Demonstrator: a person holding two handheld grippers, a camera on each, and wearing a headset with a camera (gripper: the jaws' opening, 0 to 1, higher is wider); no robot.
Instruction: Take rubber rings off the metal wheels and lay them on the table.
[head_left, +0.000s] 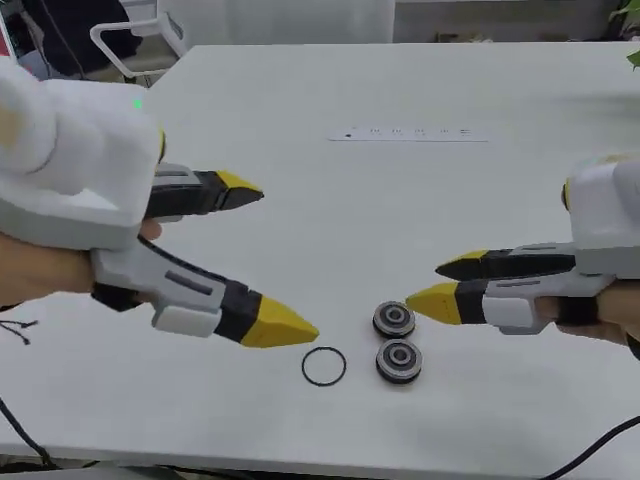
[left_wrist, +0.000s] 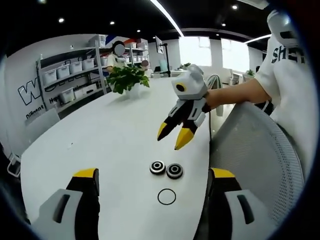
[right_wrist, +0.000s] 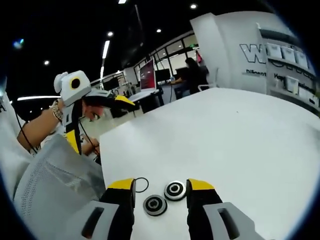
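A thin black rubber ring (head_left: 324, 366) lies freed on the white table (head_left: 400, 200). The left gripper (head_left: 288, 262) and right gripper (head_left: 423, 284) hold their fingers apart and empty, poised by two round metal wheels (head_left: 394, 319) (head_left: 399, 360).

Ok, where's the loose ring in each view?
Head view: ring low centre, just left of the wheels.
Left gripper view: ring low centre, just below the wheels.
Right gripper view: ring low, left of centre, just left of the wheels.
Shared landmark: the two wheels lying side by side, right next to the ring.
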